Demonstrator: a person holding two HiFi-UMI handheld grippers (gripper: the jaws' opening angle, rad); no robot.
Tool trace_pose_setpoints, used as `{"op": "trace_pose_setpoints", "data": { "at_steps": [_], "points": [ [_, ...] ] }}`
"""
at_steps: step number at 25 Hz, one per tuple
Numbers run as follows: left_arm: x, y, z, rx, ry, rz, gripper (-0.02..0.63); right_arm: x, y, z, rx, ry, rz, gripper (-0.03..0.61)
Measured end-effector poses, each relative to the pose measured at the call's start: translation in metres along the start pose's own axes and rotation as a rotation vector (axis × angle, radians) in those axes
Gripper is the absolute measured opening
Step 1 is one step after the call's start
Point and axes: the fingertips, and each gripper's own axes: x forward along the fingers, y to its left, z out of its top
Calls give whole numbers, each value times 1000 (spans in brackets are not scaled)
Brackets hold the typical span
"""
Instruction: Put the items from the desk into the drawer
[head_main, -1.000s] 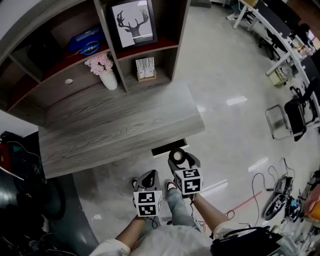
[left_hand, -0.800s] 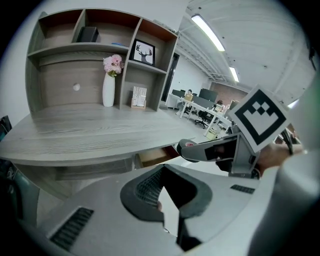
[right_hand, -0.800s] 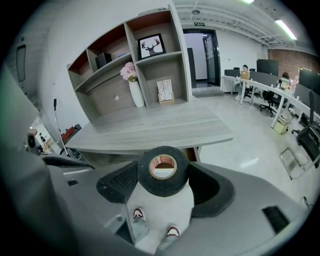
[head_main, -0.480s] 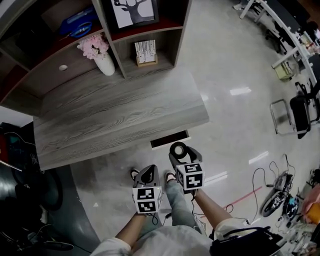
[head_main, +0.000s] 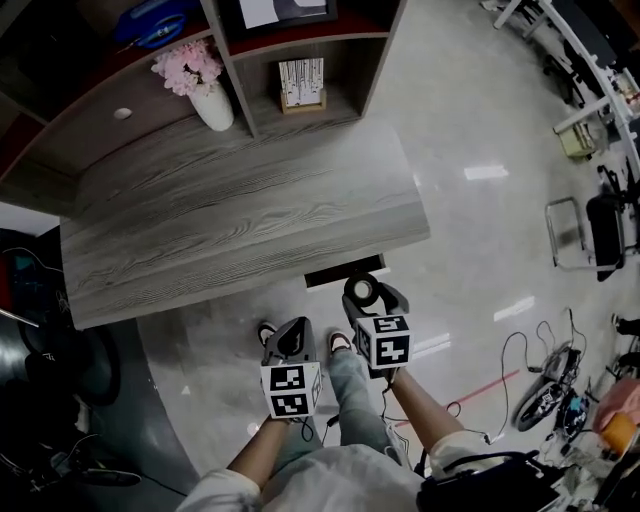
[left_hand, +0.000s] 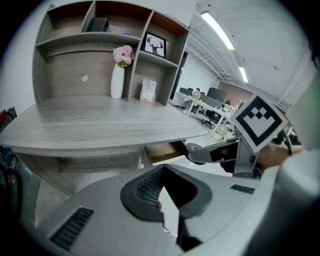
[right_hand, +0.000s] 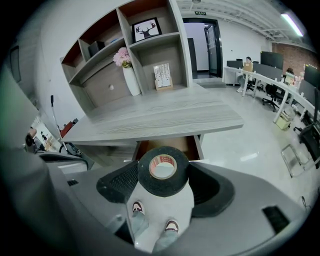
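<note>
— Fingers (right_hand: 120, 182) of the right gripper (right_hand: 163, 175): holding what?

— Closed on a roll of black tape (right_hand: 163, 189), pressed at the outer rim from both sides, hole facing the camera. Held in the air just in front of the open drawer (right_hand: 167, 142) under the right part of the desk (head_main: 240, 220), not inside it yet.

— And the left gripper (left_hand: 167, 187)?

— Fingers parted a modest way, nothing between them but floor. Hanging low beside the right one, short of the desk edge.

— Handling of the roll?

— Probably light and fairly stiff, being wound tape on a card core, so unlikely to crush. Matte surface, likely grippy rather than slippery. Not fragile. Round, though, so liable to roll away if set down on edge. Best pinched across the rim as here, or with one finger through the hole.

— Next, then?

— Judging by the task: carry forward over the drawer, lower, release flat. Worth minding clearance under the desk edge.

— Anything else on the desk?

— Bare wood across the main top. Only a white vase (head_main: 213, 105) of pink flowers and a small card stand (head_main: 301, 85) back by the shelf unit; unclear whether meant for the drawer.
</note>
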Motion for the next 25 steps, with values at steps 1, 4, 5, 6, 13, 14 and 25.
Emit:
{"op": "trace_pose_setpoints", "data": {
  "at_steps": [1, 4, 5, 6, 13, 14, 25],
  "points": [
    [2, 1, 1, -3, 0, 0, 8, 2, -1, -1, 2, 12, -3, 305],
    [7, 5, 3, -12, 5, 5, 8, 8, -4, -5, 29, 47, -9, 305],
    [9, 7, 4, -15, 5, 6, 8, 10, -5, -5, 32, 53, -10, 305],
    [11, 9, 6, -19, 5, 8, 8, 12, -6, -3, 27, 56, -9, 305],
    [20, 15, 21, -40, -10, 15, 8, 24, -8, 8, -14, 106, -6, 305],
    [21, 16, 22, -44, -11, 17, 8, 26, -7, 8, -15, 117, -5, 305],
    [25, 31, 31, -78, -17, 48, 8, 44, -6, 14, -5, 167, 2, 305]
  ]
}}
